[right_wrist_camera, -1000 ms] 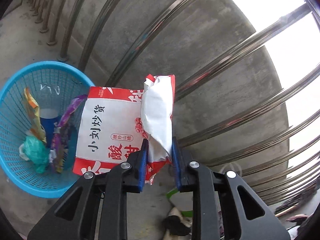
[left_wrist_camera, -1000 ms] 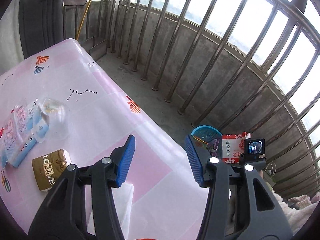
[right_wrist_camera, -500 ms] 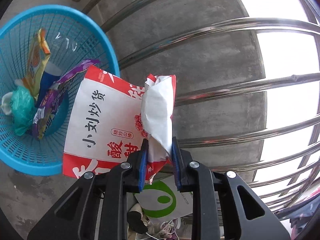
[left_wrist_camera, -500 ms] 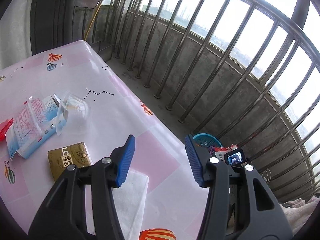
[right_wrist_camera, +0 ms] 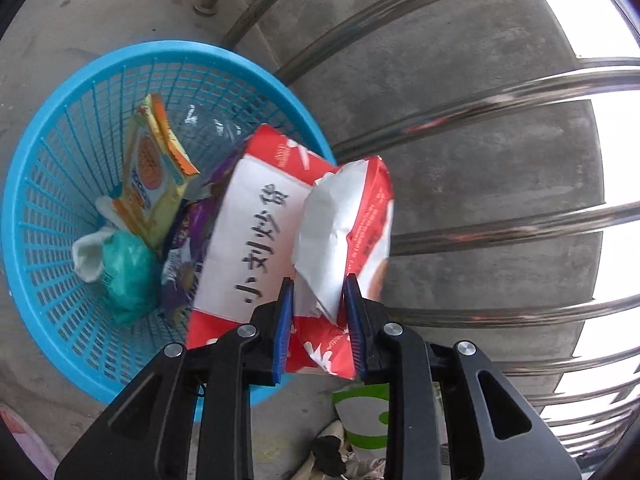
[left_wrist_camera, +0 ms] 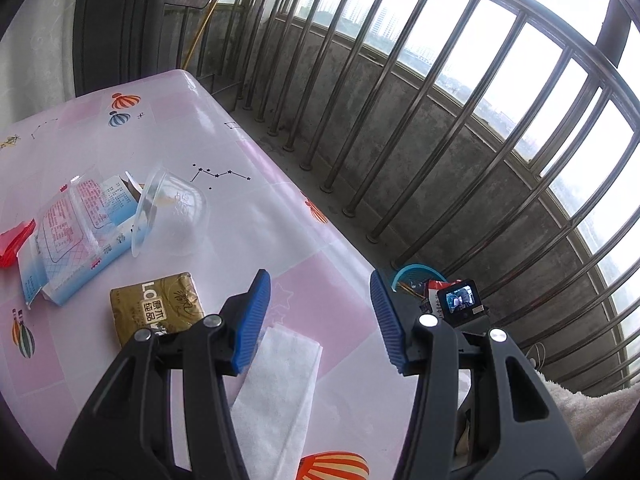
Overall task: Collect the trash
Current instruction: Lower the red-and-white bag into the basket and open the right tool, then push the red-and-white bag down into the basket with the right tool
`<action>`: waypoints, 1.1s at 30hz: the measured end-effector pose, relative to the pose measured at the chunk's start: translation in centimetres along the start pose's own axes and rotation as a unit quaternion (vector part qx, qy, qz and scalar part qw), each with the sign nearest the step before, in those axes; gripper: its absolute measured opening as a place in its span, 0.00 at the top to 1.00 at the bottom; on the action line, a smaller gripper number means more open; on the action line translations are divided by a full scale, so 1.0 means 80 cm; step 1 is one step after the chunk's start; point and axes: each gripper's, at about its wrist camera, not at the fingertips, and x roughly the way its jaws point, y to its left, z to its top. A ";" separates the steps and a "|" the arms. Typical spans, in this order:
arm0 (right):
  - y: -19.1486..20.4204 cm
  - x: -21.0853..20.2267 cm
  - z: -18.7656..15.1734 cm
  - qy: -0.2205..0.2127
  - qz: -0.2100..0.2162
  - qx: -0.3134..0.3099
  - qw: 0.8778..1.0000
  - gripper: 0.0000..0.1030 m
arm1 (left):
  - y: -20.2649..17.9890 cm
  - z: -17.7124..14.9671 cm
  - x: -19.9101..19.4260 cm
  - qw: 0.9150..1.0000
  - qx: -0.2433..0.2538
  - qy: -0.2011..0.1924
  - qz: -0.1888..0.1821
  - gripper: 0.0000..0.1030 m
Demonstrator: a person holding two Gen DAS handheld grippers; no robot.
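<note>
My right gripper [right_wrist_camera: 318, 320] is shut on a red and white snack bag [right_wrist_camera: 260, 240] and holds it over the right rim of a blue mesh basket [right_wrist_camera: 52, 216] on the floor. The basket holds an orange wrapper [right_wrist_camera: 154, 176], a purple wrapper and a green wad [right_wrist_camera: 128, 272]. My left gripper [left_wrist_camera: 320, 316] is open and empty above the pink table [left_wrist_camera: 240, 216]. On the table lie a gold packet [left_wrist_camera: 156, 308], a white tissue [left_wrist_camera: 280, 392], a clear plastic cup [left_wrist_camera: 172, 212] on its side and a blue and white wrapper [left_wrist_camera: 76, 232].
A steel railing [left_wrist_camera: 440, 128] on a low concrete wall runs along the balcony past the table's right edge. The basket [left_wrist_camera: 416, 272] and the right gripper's camera [left_wrist_camera: 460, 302] show beyond that edge. A red scrap [left_wrist_camera: 14, 240] lies at the table's left. A white and green bag [right_wrist_camera: 364, 412] lies by the basket.
The right gripper has swung the snack bag over the basket, which now sits more centred below it. The left gripper has pulled back and up, showing more of the table.
</note>
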 end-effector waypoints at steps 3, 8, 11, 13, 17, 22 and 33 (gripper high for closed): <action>0.005 0.024 0.014 0.024 0.065 0.010 0.998 0.76 | 0.002 0.002 0.004 1.000 -0.001 0.004 0.009 0.53; -0.006 0.063 0.029 0.089 0.252 0.081 0.960 0.99 | 0.000 0.004 0.013 1.000 -0.001 0.011 0.017 0.53; 0.000 0.074 0.029 0.105 0.273 0.087 0.952 0.99 | -0.003 0.005 0.018 1.000 0.001 0.017 0.018 0.53; 0.000 0.074 0.026 0.105 0.284 0.086 0.949 0.99 | -0.007 0.006 0.022 1.000 0.004 0.021 0.020 0.53; -0.023 0.061 0.015 0.085 0.317 0.105 0.939 0.64 | -0.013 0.007 0.025 0.999 0.010 0.023 0.022 0.53; -0.078 0.029 -0.018 0.037 0.391 0.159 0.906 0.47 | -0.018 0.010 0.026 0.999 0.013 0.022 0.020 0.53; -0.193 0.005 -0.060 -0.044 0.385 0.310 0.868 0.47 | -0.014 0.002 0.005 0.999 0.012 0.011 0.030 0.53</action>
